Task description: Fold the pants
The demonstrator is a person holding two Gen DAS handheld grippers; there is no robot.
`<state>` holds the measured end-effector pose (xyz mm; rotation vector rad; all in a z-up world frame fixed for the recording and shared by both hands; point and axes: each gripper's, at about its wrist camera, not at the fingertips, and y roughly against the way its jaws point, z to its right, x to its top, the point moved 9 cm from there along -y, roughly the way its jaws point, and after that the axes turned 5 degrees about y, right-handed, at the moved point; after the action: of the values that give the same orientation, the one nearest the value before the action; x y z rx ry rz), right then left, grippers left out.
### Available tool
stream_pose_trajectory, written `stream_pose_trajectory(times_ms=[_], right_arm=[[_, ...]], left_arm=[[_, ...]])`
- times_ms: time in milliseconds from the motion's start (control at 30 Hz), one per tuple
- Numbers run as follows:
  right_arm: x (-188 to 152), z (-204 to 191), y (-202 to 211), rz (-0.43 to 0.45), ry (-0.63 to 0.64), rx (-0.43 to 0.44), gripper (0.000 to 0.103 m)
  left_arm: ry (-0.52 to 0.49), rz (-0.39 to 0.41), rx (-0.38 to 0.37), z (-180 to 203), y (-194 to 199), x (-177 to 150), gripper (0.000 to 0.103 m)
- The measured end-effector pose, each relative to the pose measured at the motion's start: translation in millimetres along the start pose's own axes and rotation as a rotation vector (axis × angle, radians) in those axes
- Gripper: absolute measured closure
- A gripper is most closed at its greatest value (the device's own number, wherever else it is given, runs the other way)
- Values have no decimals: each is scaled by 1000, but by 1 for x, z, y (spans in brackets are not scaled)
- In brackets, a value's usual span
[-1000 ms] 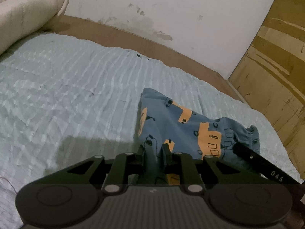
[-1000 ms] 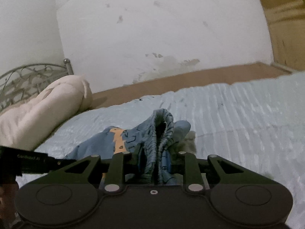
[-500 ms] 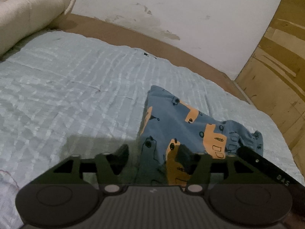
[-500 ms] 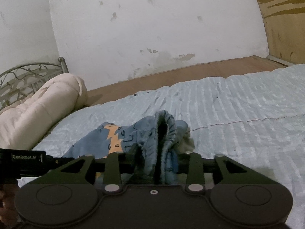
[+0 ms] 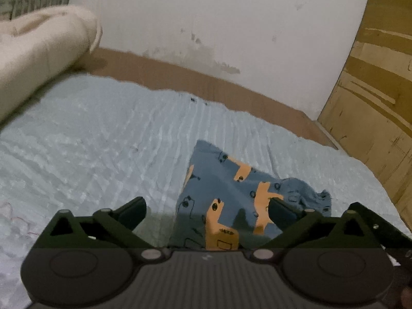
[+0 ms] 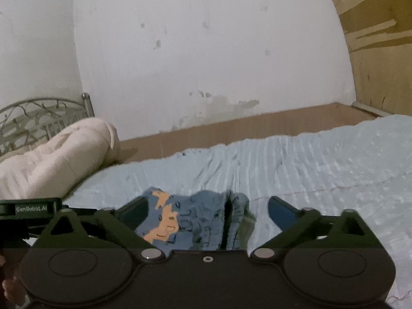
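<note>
Left wrist view has the dark left gripper [image 5: 207,212] nearest, its jaws opening wide; its fingers [image 5: 131,212] stand apart with nothing pinched. Between and just beyond them lie the folded blue cotton pants with orange vehicle prints [image 5: 231,193], resting loose on the pale blue ribbed bedspread [image 5: 103,141], toward its right side. Farther off, a cream rolled quilt [image 5: 43,51] lies at the bedspread's far left corner, a brown bed board [image 5: 206,82] runs along the far edge, and a stained white wall [image 5: 219,20] rises behind it, with a wooden panel [image 5: 373,90] on the right.

Right wrist view shows the dark right gripper [image 6: 208,212], its jaws also opening, touching no cloth. The pants' gathered waistband [image 6: 234,219] bunches upright between its fingers. Beyond it the bedspread stretches to the board, and a metal scrollwork headboard [image 6: 43,113] stands behind the quilt.
</note>
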<state>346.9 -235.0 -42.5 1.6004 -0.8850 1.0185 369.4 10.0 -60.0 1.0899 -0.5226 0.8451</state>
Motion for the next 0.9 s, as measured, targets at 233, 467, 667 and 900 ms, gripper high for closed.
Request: stream_pose_trajectory(times_ms=[233, 467, 667, 900], right_arm=[[19, -2, 40, 76, -8, -6, 1], [28, -10, 85, 136, -2, -16, 1], [22, -21, 115, 145, 22, -17, 1], [6, -33, 147, 134, 64, -43, 1]], left_arm=[[-34, 95, -11, 14, 44, 6, 1], [-109, 189, 9, 28, 89, 1, 1], [-139, 196, 16, 33, 116, -14, 1], [-147, 188, 47, 25, 138, -37, 1]])
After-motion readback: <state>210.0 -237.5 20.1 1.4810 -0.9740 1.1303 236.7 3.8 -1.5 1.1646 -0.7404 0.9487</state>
